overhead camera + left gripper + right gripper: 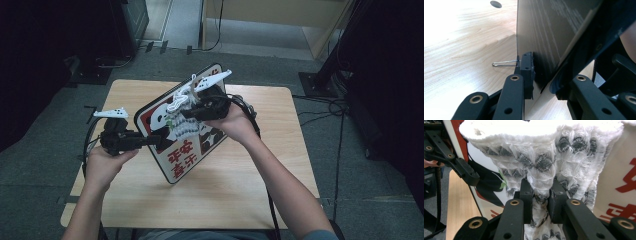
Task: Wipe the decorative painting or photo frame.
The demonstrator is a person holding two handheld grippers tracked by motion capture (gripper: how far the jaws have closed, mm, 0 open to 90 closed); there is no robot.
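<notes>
Both tongs are busy here. The left tongs [159,141] are clamped on the lower left edge of the panda board [165,117], which stands tilted on the wooden worktop [240,175] near its middle, resting on a bottom corner. In the left gripper view the pad [527,68] presses flat on the board's dark back face [544,37], with a thin wire clip [505,62] poking out beside it.

The right tongs [541,195] are squeezed together on a bunched waist of the knitted cloth [544,162], held right up against the board's printed front. From above, that cloth [181,122] hangs over the panda picture.

What could go wrong? The board is rigid, smooth and glossy, gripped at 1 edge only, so a tug from the cloth side could swing it round that grip or slide it out. The cloth is soft, open, lacy knit in white with grey diamond bands; its loose loops look likely to snag on a pad corner or the wire clip. Because it is gathered into a thin neck, it may also creep through the pads under its own weight if the squeeze eases. The red lettering [181,159] sits low on the board.
</notes>
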